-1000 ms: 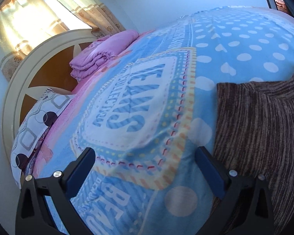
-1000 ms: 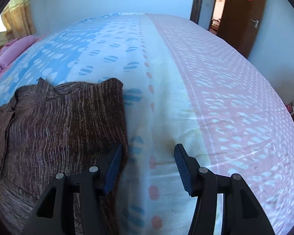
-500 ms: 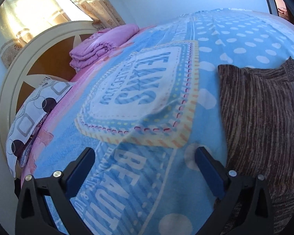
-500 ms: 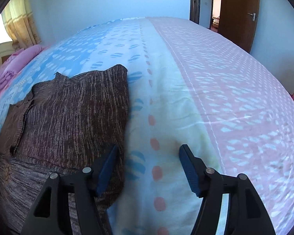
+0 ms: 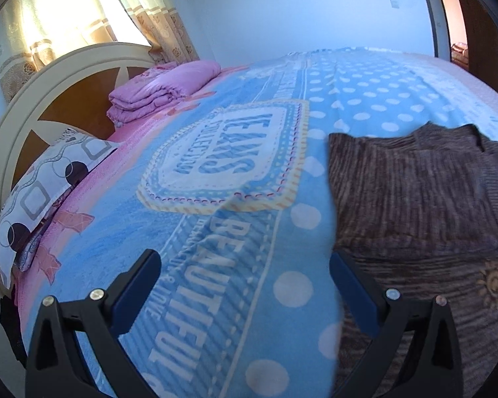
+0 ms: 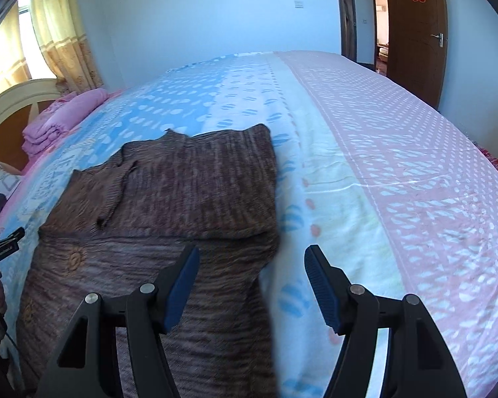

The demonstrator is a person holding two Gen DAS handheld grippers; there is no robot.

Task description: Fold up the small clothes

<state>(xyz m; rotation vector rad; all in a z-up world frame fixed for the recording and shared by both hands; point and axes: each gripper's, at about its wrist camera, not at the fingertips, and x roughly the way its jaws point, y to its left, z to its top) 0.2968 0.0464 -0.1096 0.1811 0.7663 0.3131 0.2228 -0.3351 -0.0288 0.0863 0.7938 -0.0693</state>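
A brown striped knit sweater (image 6: 182,199) lies flat on the bed, its upper part folded over the lower part, which has small sun motifs. It also shows in the left wrist view (image 5: 421,205) at the right. My left gripper (image 5: 242,285) is open and empty above the blue blanket, its right finger at the sweater's left edge. My right gripper (image 6: 252,282) is open and empty above the sweater's right edge, its left finger over the knit.
The bed is covered by a blue dotted blanket (image 5: 215,232) and a pink patterned sheet (image 6: 415,182). Folded pink bedding (image 5: 162,89) and a patterned pillow (image 5: 43,192) lie by the headboard (image 5: 33,106). A wooden door (image 6: 415,33) stands at the far right.
Both grippers have pulled back toward the near edge of the bed and risen, so more of the sweater shows. Both stay open and empty.
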